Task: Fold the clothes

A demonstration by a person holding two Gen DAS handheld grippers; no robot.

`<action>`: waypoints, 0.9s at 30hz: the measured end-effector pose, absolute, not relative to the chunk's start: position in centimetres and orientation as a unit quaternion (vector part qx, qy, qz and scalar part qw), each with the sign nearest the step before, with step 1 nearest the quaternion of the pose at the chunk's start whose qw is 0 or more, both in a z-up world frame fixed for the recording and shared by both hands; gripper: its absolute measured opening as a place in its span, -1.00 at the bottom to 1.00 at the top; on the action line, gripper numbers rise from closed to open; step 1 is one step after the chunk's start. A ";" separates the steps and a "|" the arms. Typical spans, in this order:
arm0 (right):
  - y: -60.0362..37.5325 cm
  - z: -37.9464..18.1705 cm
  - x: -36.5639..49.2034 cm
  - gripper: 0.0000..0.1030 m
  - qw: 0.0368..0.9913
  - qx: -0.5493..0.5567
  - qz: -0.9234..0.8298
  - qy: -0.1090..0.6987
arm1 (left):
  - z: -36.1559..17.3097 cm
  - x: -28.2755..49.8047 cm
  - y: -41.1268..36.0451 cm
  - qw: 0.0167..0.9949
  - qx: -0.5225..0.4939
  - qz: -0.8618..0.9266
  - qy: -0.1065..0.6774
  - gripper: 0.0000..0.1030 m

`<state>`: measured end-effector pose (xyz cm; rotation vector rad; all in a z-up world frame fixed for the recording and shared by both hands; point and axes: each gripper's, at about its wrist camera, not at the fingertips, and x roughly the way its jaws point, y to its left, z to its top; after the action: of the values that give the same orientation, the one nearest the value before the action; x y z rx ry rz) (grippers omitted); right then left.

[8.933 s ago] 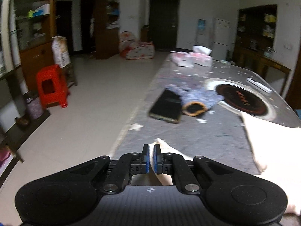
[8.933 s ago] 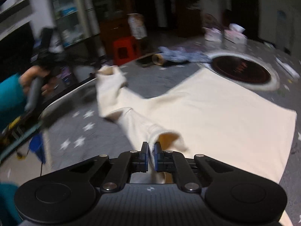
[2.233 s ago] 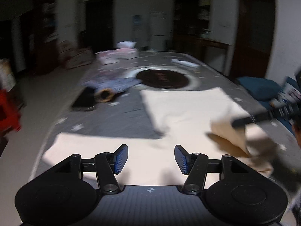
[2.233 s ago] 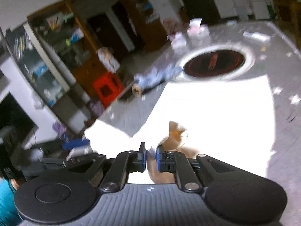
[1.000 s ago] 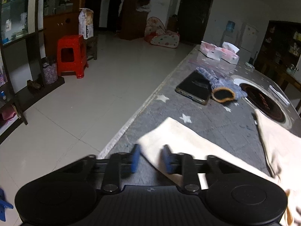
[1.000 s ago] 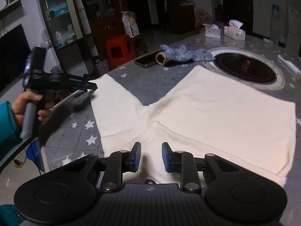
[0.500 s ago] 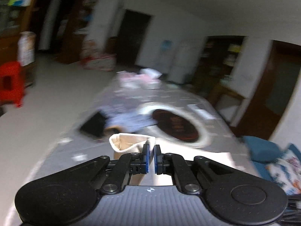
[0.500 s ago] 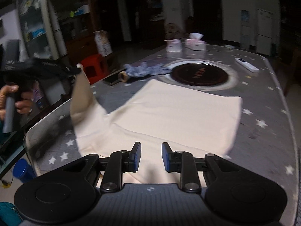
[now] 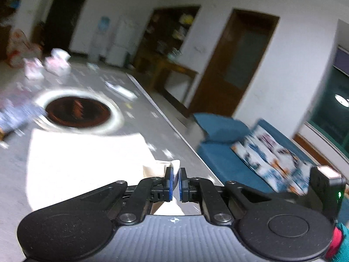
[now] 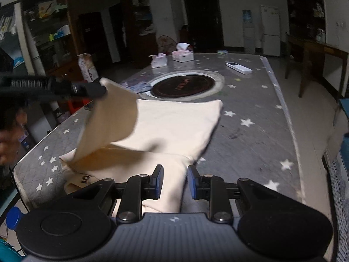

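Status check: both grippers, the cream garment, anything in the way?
Left hand-held gripper shut on cream garment's sleeve, lifted. Right hand-held gripper open above it. Nothing obstructing.

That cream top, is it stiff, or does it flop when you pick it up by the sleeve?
Probably floppy: the sleeve pinched by the left gripper hangs in a curved sheet. It is likely light, since one small pinch lifts it. The cream top lies flat on the table, so a push would likely wrinkle it rather than slide it.
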<state>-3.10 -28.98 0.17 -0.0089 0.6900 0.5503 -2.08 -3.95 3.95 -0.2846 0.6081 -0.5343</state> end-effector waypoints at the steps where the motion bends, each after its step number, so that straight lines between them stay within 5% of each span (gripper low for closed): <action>1: -29.2 0.1 -3.2 -0.53 0.905 -0.002 0.263 0.335 | 3.3 -1.9 -4.5 0.901 -0.141 -0.272 0.306 -0.89; 8: -29.6 -0.3 -2.7 -0.53 0.907 0.008 0.254 0.335 | 0.5 -1.7 -4.9 0.888 -0.114 -0.271 0.354 -0.72; 27: -20.3 -4.2 -1.4 -0.54 0.866 -0.112 0.331 0.358 | -3.4 -2.0 3.0 0.906 -0.029 -0.152 0.393 -0.73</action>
<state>-1.36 -20.27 -4.19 -0.2345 0.7493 0.6928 -2.04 2.96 -3.36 -0.0595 0.8125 -0.3143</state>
